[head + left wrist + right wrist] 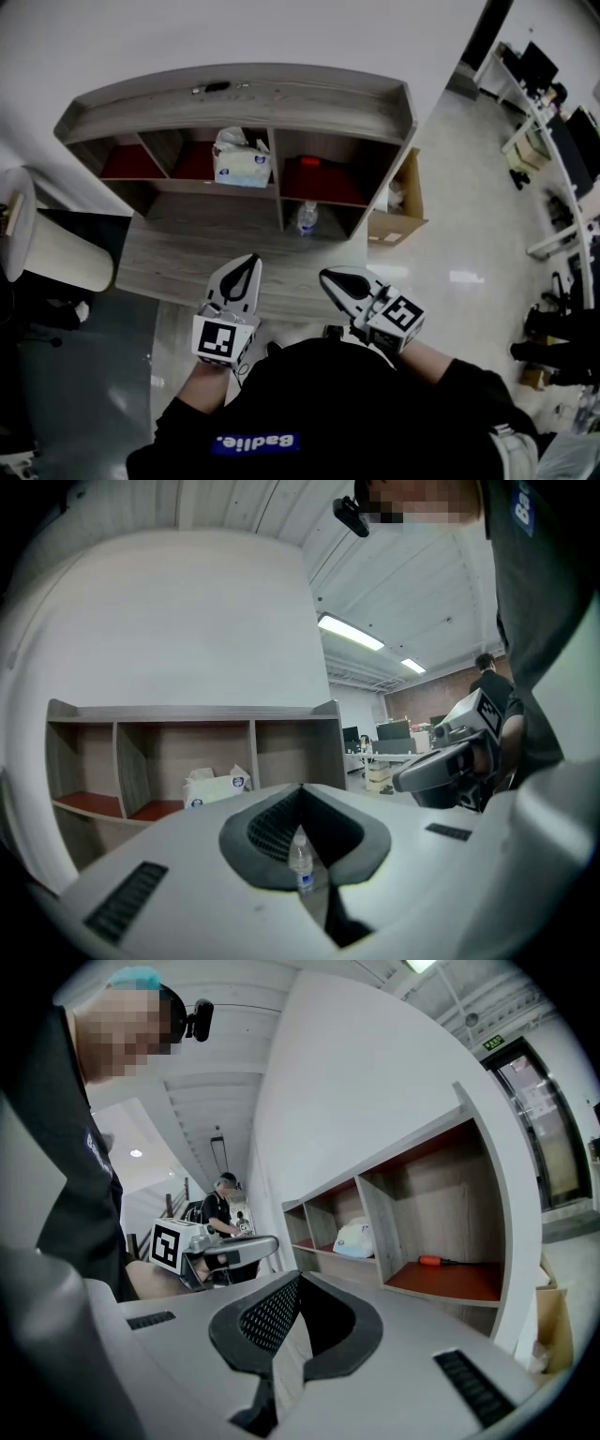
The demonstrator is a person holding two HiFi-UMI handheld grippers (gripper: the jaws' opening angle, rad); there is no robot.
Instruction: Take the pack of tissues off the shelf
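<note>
The pack of tissues point(242, 156) is white with a crumpled top and stands in the middle upper compartment of the wooden shelf point(244, 94). It also shows in the left gripper view point(214, 787) and the right gripper view point(356, 1239). My left gripper point(251, 261) point(302, 789) is shut and empty, held well short of the shelf. My right gripper point(328, 275) point(298, 1279) is beside it, also shut with nothing in it. Both point toward the shelf.
A clear water bottle point(307, 217) point(300, 860) stands on the lower wooden surface below the shelf. An orange-handled tool point(436, 1261) lies in the right compartment. A cardboard box point(405, 199) sits right of the shelf and a white round stand point(52, 246) left. Desks line the far right.
</note>
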